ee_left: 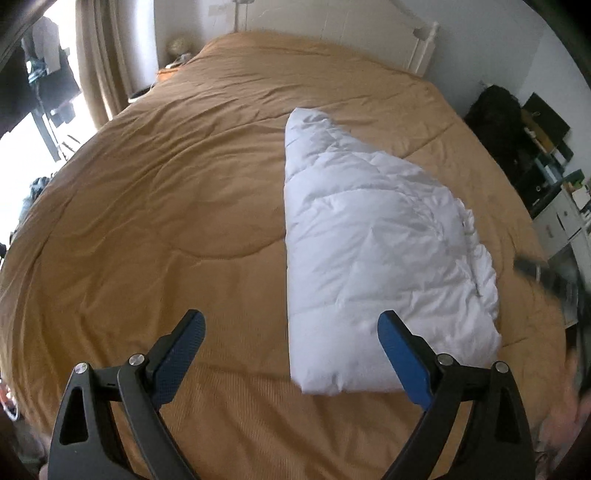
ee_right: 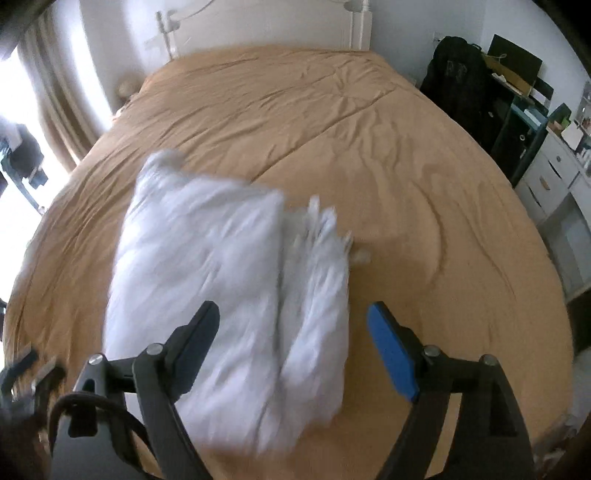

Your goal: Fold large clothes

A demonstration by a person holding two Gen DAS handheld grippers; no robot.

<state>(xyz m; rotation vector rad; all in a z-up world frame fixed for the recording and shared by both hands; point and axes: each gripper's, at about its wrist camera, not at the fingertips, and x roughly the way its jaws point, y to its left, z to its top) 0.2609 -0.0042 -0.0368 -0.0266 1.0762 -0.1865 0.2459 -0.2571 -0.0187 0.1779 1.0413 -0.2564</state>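
Observation:
A white padded jacket (ee_left: 369, 236) lies folded into a long bundle on the tan bedspread (ee_left: 166, 203). My left gripper (ee_left: 291, 325) hangs above the bed near the bundle's near end, jaws wide apart, nothing between them. In the right wrist view the same white jacket (ee_right: 221, 295) is blurred, with a ruffled edge along its right side. My right gripper (ee_right: 295, 314) hovers over the bundle's near part with its jaws wide, and the pads do not touch the cloth. The right gripper also shows as a dark blur (ee_left: 546, 275) at the right edge of the left wrist view.
A white headboard (ee_left: 332, 26) stands at the far end of the bed. Beige curtains (ee_left: 99, 62) and a bright window are at the left. Dark shelves with clutter (ee_right: 509, 96) and white drawers (ee_right: 554, 177) line the right side.

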